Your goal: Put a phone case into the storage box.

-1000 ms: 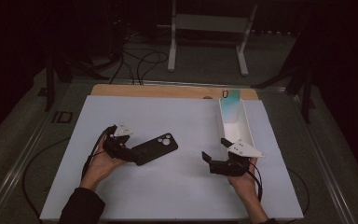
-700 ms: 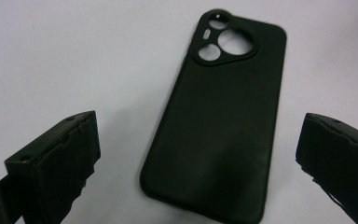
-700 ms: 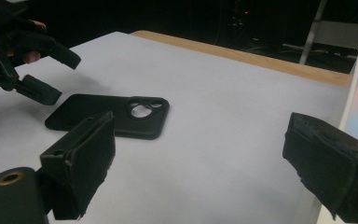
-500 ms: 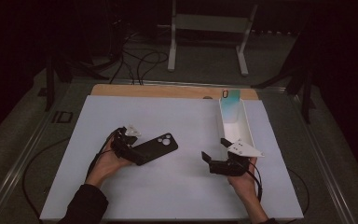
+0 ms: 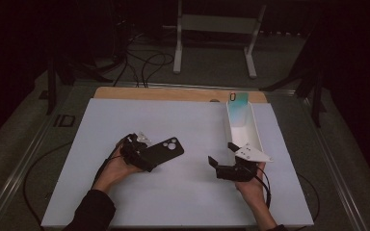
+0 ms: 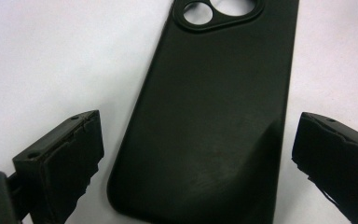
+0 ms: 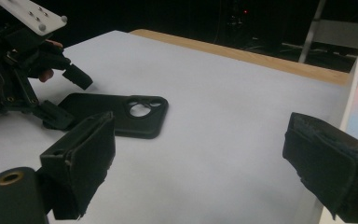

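in the high view the black phone case (image 5: 163,151) lies flat on the white table (image 5: 192,125) left of centre, with the left gripper (image 5: 136,155) at its near end and the right gripper (image 5: 224,162) well apart, jaws spread, just beside the white tray (image 5: 250,131). in the left gripper view the jaws stand wide on either side of the case's lower end, not touching it. in the right gripper view its own jaws gape with nothing between them, the case lying farther off under the left gripper.
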The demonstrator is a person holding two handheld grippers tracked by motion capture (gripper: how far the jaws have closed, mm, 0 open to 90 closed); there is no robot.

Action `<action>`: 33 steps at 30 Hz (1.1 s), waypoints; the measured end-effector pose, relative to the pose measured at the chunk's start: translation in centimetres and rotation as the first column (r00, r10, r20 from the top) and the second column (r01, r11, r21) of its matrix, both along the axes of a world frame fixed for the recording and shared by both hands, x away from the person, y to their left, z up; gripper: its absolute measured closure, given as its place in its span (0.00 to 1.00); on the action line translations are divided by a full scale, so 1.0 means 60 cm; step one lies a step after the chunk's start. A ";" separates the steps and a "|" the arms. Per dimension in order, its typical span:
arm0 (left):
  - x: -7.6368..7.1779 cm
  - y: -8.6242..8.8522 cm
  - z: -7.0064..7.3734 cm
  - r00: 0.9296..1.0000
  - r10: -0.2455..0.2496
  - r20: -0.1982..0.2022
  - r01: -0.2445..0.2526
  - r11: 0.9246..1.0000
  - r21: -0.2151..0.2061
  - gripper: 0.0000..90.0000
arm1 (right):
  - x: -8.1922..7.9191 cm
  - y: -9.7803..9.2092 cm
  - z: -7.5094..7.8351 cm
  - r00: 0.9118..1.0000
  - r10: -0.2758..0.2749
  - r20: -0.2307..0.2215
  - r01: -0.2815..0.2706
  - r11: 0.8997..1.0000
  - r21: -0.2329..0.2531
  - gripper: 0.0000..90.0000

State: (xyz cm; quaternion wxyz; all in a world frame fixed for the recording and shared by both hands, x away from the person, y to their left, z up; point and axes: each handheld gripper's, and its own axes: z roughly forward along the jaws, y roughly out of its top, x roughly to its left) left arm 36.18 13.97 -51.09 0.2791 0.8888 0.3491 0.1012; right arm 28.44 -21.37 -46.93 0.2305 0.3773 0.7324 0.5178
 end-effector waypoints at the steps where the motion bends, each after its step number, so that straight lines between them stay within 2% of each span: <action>1: 0.001 -0.001 -0.001 1.000 -0.003 -0.001 0.003 1.000 -0.001 0.03 | 0.000 0.000 0.000 1.000 0.000 0.000 0.000 1.000 0.000 0.10; 10: 0.005 -0.007 -0.012 1.000 -0.007 -0.020 0.007 1.000 0.004 0.04 | 0.000 -0.001 0.000 1.000 -0.004 0.002 0.004 1.000 0.000 0.10; 16: 0.004 -0.009 -0.013 1.000 -0.015 -0.019 0.016 1.000 0.024 0.04 | 0.000 -0.001 -0.001 1.000 -0.005 0.002 0.005 1.000 0.000 0.10; 24: 0.000 -0.016 -0.006 0.999 -0.004 -0.046 0.007 0.998 0.062 0.11 | 0.000 0.001 -0.001 1.000 -0.002 0.004 0.002 1.000 -0.003 0.10; 33: -0.006 -0.021 0.000 0.998 0.008 -0.059 -0.004 0.997 0.079 0.16 | 0.000 0.001 -0.001 1.000 0.000 0.007 0.000 1.000 -0.006 0.10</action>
